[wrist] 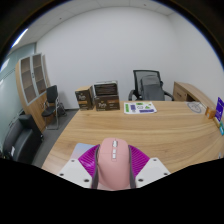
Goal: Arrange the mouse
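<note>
We see a long wooden table (pixel 120 128) stretching ahead. On its far edge lies a sheet of printed paper (pixel 142 107). Well to the right of that paper, at the table's end, stands a small green box (pixel 211 114).

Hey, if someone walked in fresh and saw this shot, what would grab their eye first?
A pink mouse dominates the near view, held between the gripper's magenta-padded fingers, which press on it from both sides above the wooden table. Beyond it, a leaflet lies at the table's far edge, with a black office chair behind it and cardboard boxes by the wall.
</note>
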